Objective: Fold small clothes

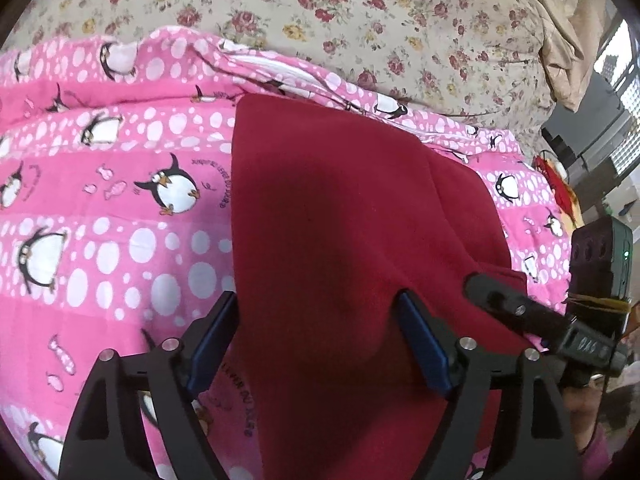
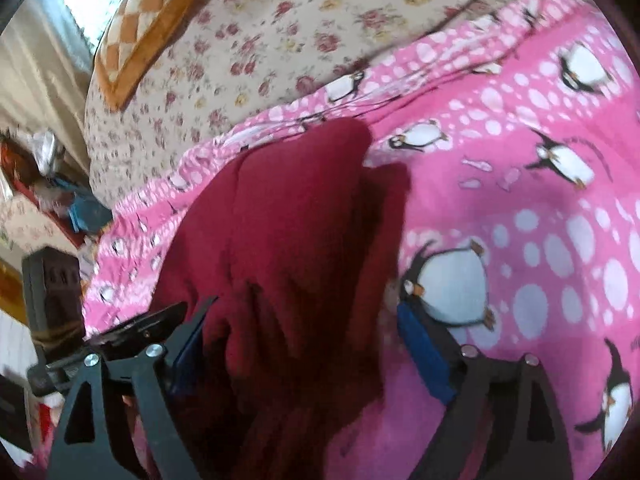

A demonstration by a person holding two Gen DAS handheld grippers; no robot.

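A dark red garment (image 1: 340,208) lies on a pink penguin-print blanket (image 1: 120,220). My left gripper (image 1: 318,300) is open just above the garment's near part, its jaws straddling the cloth. The right gripper shows at the right edge of the left wrist view (image 1: 500,300) over the garment's right edge. In the right wrist view the same garment (image 2: 288,220) lies bunched with folds, and my right gripper (image 2: 304,312) is open around its near end. The pink blanket (image 2: 520,200) spreads to the right there.
A floral beige bedspread (image 1: 360,12) lies beyond the blanket. An orange checked cushion (image 2: 148,24) sits at the far left of the bed. Clutter and shelves (image 2: 44,184) stand off the bed's left side; a dark unit (image 1: 592,136) stands off its right side.
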